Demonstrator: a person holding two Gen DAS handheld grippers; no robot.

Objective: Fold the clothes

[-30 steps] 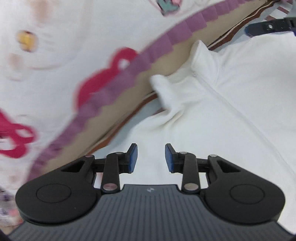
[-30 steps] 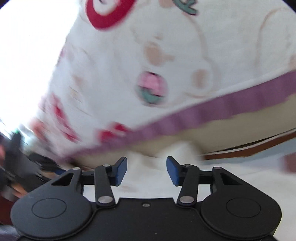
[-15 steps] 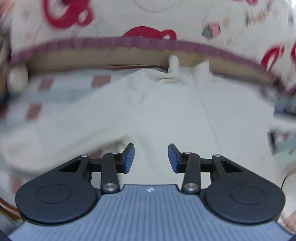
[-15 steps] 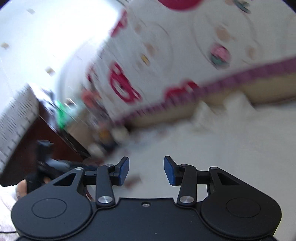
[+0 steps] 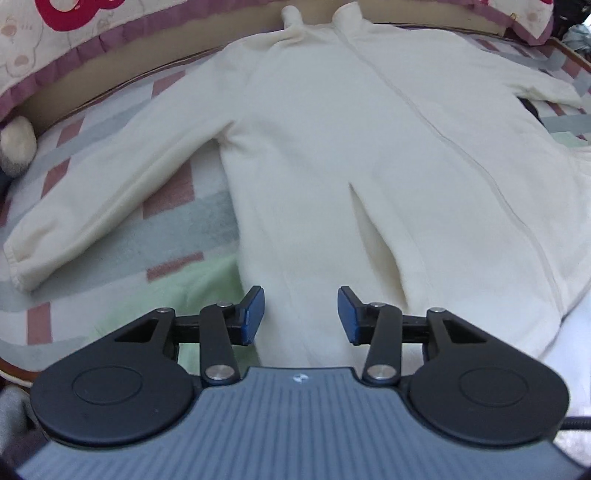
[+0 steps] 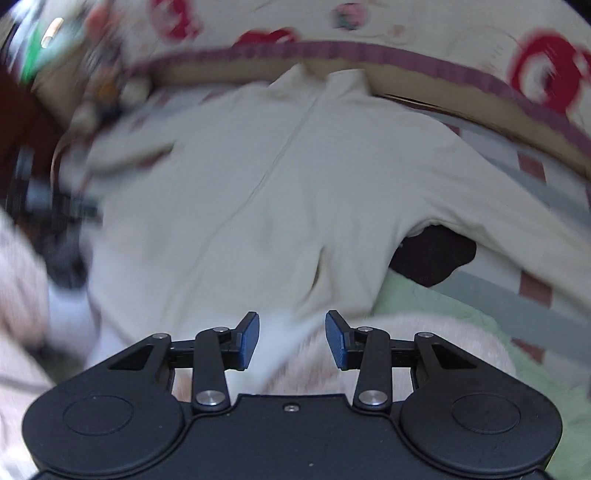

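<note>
A cream zip-up jacket (image 5: 332,147) lies flat, front side up, on the bed, its collar (image 5: 291,13) at the far side. One sleeve (image 5: 110,192) stretches out to the left. My left gripper (image 5: 301,319) hovers over the jacket's near hem, its jaws opening, with nothing pressed between the blue pads. The right wrist view is blurred: the jacket (image 6: 240,203) spreads ahead, and its other sleeve (image 6: 517,206) runs off to the right. My right gripper (image 6: 291,339) stands open above the near hem, gripping nothing.
A striped bedsheet (image 5: 177,206) covers the bed. A printed quilt with a purple border (image 5: 55,22) lines the far side. A plush toy (image 5: 16,147) sits at the left. A dark object (image 6: 432,258) lies under the right sleeve, and pale fluffy cloth (image 6: 424,350) is near me.
Both grippers have pulled back from the collar end toward the near hem, so the whole jacket now shows. The left jaws stand a little wider.
</note>
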